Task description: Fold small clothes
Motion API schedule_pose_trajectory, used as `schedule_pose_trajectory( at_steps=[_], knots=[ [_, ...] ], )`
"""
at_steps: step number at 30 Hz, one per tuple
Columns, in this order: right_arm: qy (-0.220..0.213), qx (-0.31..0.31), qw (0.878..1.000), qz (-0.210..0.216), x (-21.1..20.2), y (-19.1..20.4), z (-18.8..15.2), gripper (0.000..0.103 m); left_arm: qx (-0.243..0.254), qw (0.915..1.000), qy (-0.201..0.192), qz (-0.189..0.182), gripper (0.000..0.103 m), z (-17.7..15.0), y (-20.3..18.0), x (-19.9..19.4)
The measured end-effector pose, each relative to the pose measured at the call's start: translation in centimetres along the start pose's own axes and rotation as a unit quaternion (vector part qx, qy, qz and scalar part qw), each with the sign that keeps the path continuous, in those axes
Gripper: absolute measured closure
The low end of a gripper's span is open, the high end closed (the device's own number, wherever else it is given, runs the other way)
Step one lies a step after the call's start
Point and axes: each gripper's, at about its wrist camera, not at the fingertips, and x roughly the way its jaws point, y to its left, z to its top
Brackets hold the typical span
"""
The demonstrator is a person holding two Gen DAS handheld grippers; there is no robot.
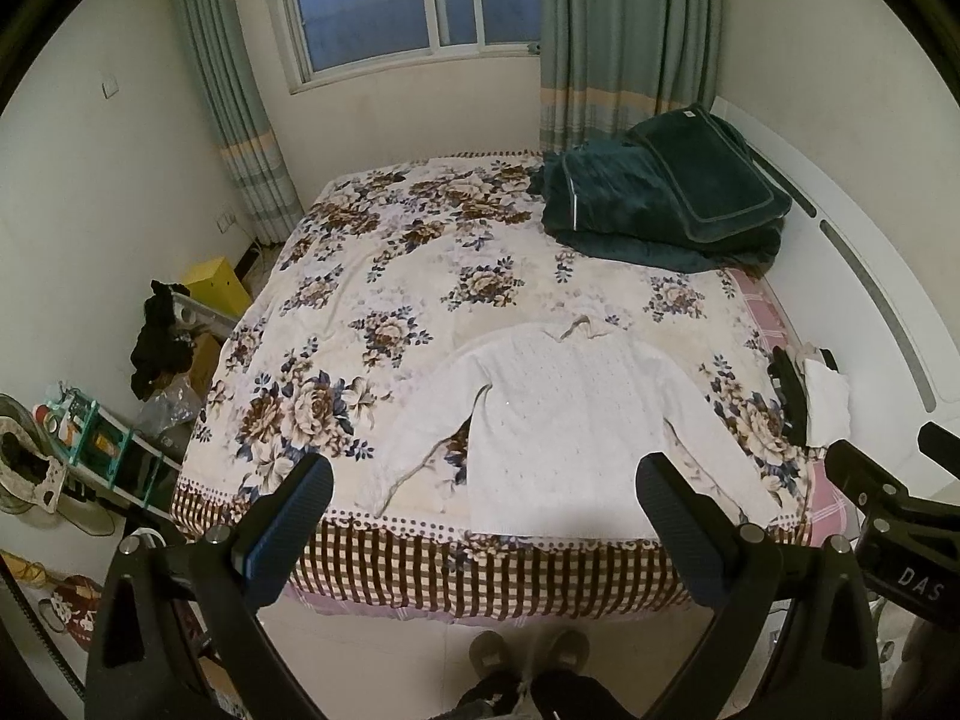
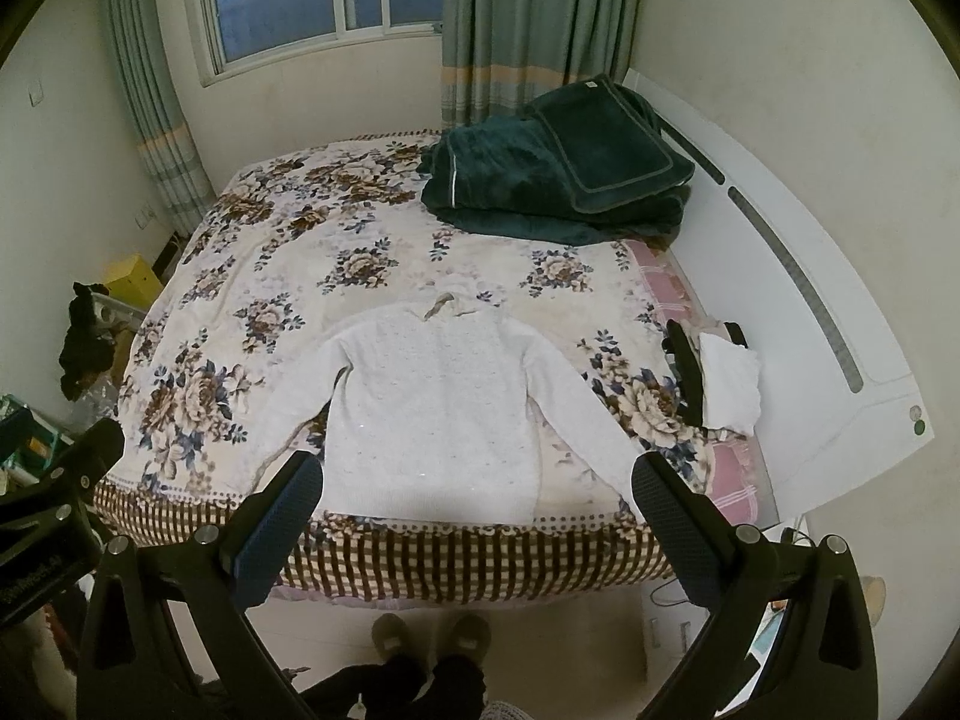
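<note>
A small white knitted sweater [image 1: 552,420] lies flat on the bed with both sleeves spread and its hem at the near edge; it also shows in the right wrist view [image 2: 438,414]. My left gripper [image 1: 486,516] is open and empty, held above the near bed edge in front of the sweater's hem. My right gripper [image 2: 477,504] is open and empty, also held in front of the hem. The right gripper's body shows at the right edge of the left wrist view [image 1: 888,516].
The bed has a floral blanket [image 1: 372,276] with a checked border. A folded dark green quilt [image 1: 660,198] lies at the far right. Folded white and dark clothes [image 2: 720,378] sit at the right edge. Clutter and shelves [image 1: 90,438] stand left of the bed. Slippered feet [image 1: 528,654] are below.
</note>
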Motion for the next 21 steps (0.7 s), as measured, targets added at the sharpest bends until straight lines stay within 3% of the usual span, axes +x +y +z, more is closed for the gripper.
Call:
schedule_pose_trajectory(
  at_steps=[13, 21],
  knots=[
    [-0.001, 0.005, 1.000, 0.001, -0.1, 1.2, 0.8, 0.000, 0.005, 1.0000, -0.006, 0.000, 0.000, 1.8, 0.1, 0.6],
    [-0.002, 0.006, 1.000, 0.003, 0.2, 0.7, 1.1, 0.000, 0.004, 1.0000, -0.007, 0.000, 0.000, 1.2, 0.1, 0.4]
  ],
)
